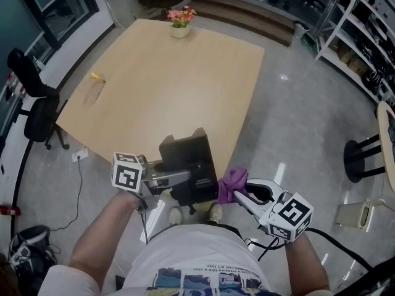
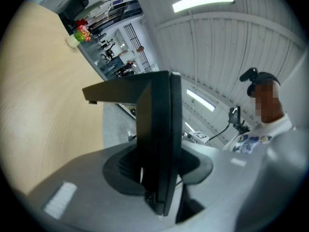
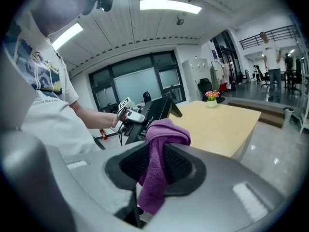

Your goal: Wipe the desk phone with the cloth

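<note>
The desk phone (image 1: 188, 165), stiff and probably slick plastic, is at the tabletop's (image 1: 166, 91) near edge, your left gripper's (image 1: 181, 179) jaws clamped on its thin side: hold firmly there. Your right gripper's (image 1: 242, 196) jaws pinch the soft cloth (image 1: 232, 184) just beside it.

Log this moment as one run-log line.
left tool: shut on desk phone | right tool: shut on purple cloth | cloth: beside phone, contact unclear | phone: near table edge

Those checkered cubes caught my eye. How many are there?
2. One cube sits on the left gripper, which holds the black phone; the other is on the right gripper, which holds the purple cloth. None seems hidden.
</note>
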The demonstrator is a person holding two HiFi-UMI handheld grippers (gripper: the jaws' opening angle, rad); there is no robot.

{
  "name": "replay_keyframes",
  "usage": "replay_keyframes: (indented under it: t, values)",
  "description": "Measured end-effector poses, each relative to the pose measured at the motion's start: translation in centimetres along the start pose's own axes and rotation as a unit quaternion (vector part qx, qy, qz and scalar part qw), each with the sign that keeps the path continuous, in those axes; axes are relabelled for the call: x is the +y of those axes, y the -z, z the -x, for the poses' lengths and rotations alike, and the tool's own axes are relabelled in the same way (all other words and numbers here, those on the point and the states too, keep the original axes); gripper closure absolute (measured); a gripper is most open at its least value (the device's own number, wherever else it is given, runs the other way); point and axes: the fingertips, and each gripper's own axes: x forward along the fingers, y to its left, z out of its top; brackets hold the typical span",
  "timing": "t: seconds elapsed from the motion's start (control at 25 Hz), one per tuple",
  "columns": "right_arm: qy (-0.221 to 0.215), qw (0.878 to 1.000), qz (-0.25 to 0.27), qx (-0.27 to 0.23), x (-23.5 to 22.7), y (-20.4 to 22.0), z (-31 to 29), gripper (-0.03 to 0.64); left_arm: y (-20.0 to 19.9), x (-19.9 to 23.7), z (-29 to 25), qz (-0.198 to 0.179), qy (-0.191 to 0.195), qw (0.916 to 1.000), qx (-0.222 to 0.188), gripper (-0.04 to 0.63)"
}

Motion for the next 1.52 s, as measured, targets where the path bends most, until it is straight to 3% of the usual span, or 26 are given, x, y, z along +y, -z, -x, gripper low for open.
replay_keyframes:
  t: [0.24, 0.4, 0.56, 0.76, 0.92, 1.12, 1.28, 1.52]
  values:
    - [0.011, 0.997, 0.050, -0.060, -2.6, -7.6, 1.5, 0.523, 1.1, -0.8, -0.7, -0.008, 0.016, 0.9997, 0.014, 0.414]
    - [-0.003, 0.992, 0.083, -0.096, -3.0, -12.4, 1.1, 0.523, 2.0, -1.6, -1.1, -0.010, 0.020, 0.9994, 0.026, 0.414]
    - [-0.045, 0.985, 0.124, -0.111, -2.2, -16.2, 0.0, 0.523, 2.9, -2.5, -1.8, -0.012, 0.027, 0.9989, 0.036, 0.414]
    - [-0.145, 0.970, 0.158, -0.116, 0.6, -19.1, -2.6, 0.523, 3.8, -3.5, -2.5, -0.014, 0.037, 0.9981, 0.048, 0.414]
    - [-0.227, 0.954, 0.175, -0.091, 3.1, -19.0, -5.3, 0.523, 4.2, -3.9, -2.7, -0.014, 0.041, 0.9976, 0.055, 0.414]
    - [-0.299, 0.936, 0.186, -0.018, 3.1, -15.7, -6.5, 0.523, 4.4, -5.4, -5.1, -0.019, 0.037, 0.9973, 0.061, 0.414]
    - [-0.310, 0.930, 0.193, 0.035, 2.6, -12.8, -9.2, 0.525, 4.7, -5.9, -4.6, -0.022, 0.033, 0.9977, 0.054, 0.414]
    - [-0.279, 0.937, 0.192, 0.087, 0.8, -10.3, -13.6, 0.525, 5.3, -6.0, -2.6, -0.024, 0.033, 0.9980, 0.048, 0.414]
